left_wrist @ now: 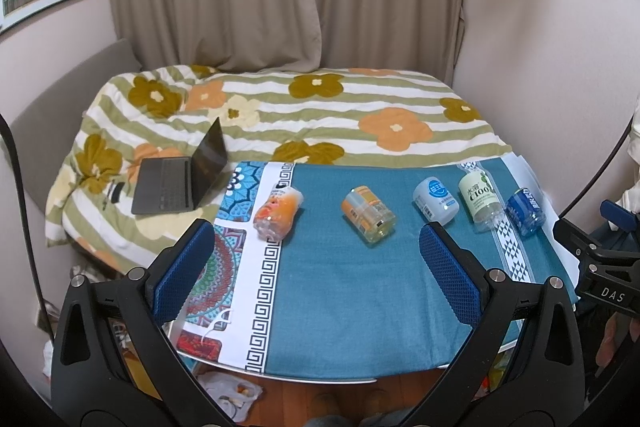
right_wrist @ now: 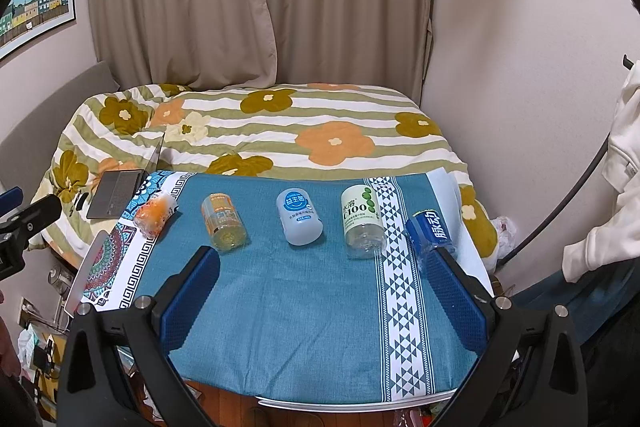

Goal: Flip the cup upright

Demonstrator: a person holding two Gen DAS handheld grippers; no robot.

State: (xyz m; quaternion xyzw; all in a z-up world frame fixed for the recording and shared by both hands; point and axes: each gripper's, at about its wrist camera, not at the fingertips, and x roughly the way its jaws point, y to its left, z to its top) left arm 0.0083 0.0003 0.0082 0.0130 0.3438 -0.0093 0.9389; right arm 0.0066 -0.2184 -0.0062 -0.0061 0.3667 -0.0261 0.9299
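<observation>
Cups, five of them, all lying on their sides in a row across the blue cloth [right_wrist: 304, 307]: orange cup [left_wrist: 277, 213] far left, amber one [left_wrist: 368, 214], white-blue one [right_wrist: 299, 217], green C100 one [right_wrist: 361, 221], blue one [right_wrist: 430, 233] far right. Left gripper [left_wrist: 316, 267] and right gripper [right_wrist: 326, 287] both hang spread wide above the near edge, nothing between the fingers. Laptop [left_wrist: 180, 179] sits on the bed behind.
</observation>
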